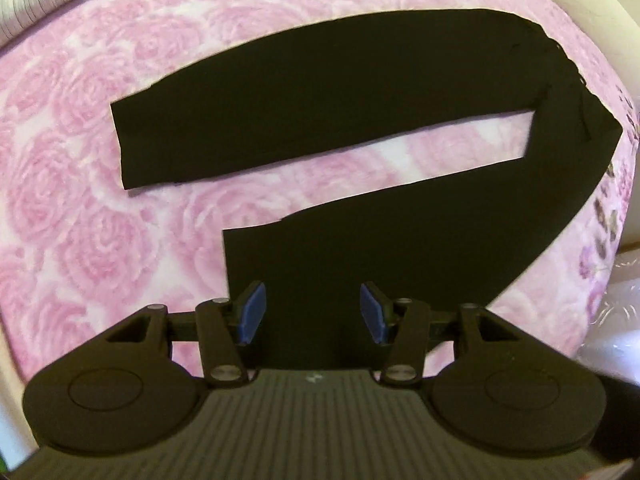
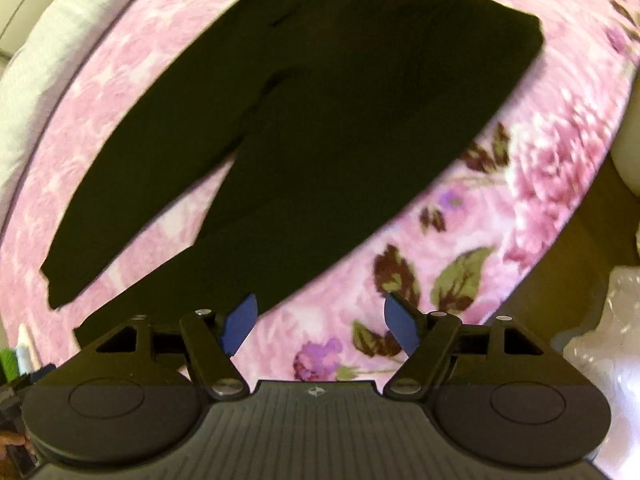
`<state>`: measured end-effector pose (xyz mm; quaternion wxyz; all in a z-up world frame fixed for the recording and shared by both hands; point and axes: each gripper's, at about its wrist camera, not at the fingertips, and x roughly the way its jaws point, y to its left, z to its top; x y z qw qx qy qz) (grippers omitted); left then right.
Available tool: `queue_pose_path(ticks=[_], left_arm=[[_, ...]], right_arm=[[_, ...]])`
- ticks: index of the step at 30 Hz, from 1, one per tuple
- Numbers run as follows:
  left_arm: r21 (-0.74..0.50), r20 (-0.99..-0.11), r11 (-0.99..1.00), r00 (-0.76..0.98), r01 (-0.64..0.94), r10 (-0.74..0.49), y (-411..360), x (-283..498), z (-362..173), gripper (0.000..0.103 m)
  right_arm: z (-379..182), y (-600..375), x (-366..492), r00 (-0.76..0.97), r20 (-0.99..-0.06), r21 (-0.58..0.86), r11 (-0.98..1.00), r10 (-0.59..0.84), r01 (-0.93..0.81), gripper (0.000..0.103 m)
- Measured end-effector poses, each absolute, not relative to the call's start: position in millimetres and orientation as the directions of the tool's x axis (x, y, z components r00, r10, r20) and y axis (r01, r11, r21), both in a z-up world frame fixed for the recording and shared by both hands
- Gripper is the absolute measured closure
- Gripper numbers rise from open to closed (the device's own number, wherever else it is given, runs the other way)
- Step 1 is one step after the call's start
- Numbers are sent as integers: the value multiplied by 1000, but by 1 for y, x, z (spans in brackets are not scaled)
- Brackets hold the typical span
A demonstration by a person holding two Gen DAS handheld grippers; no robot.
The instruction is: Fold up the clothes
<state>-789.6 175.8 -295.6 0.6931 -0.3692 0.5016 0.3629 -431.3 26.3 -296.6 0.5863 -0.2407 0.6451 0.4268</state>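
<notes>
Ahead of left gripper (image 1: 312, 312): near trouser leg (image 1: 400, 248), hem between wide fingers; right gripper (image 2: 318, 324) wide, empty.

Ahead of the left gripper (image 1: 313, 312) lie black trousers (image 1: 320, 112) of matt, smooth cloth on a plush pink rose-patterned blanket (image 1: 80, 200). Both grippers are matt black plastic with blue pads (image 1: 251, 312) and shiny metal pivot pins (image 1: 224, 373). Right of the right gripper (image 2: 320, 325) sits glossy, crinkled clear plastic (image 2: 616, 344).
</notes>
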Motion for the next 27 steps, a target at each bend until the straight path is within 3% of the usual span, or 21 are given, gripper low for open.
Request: queue_pose_path(ticks=[14,15,17,19,24,27], left_arm=[[-101,-962,469,206,-877,178,218,-808,-371,54],[-105,-959,470,214,-876,185,218,-808,-374,57],[-126,-946,495,254,-860,200,214,-809,-374,72],[-165,-936,509,298,-845,190,213,-811,-370,101],[-240,-862,589,448,-772,237,208,-819,-327,101],[-268,-741,685,600,-677,303,196,-832,-259,101]], right_arm=[[-323,43,-436,-166,-956,274,537,240,-798,26],[-322,44,-438,-169,-954,279,537,246,-796,25],[-319,44,-441,-171,-951,289,538,258,-792,25],[-315,43,-444,-167,-951,287,538,262,-792,24],[-306,38,-444,-153,-950,285,553,273,-783,24],[-296,34,-444,-143,-949,283,556,281,-782,24]])
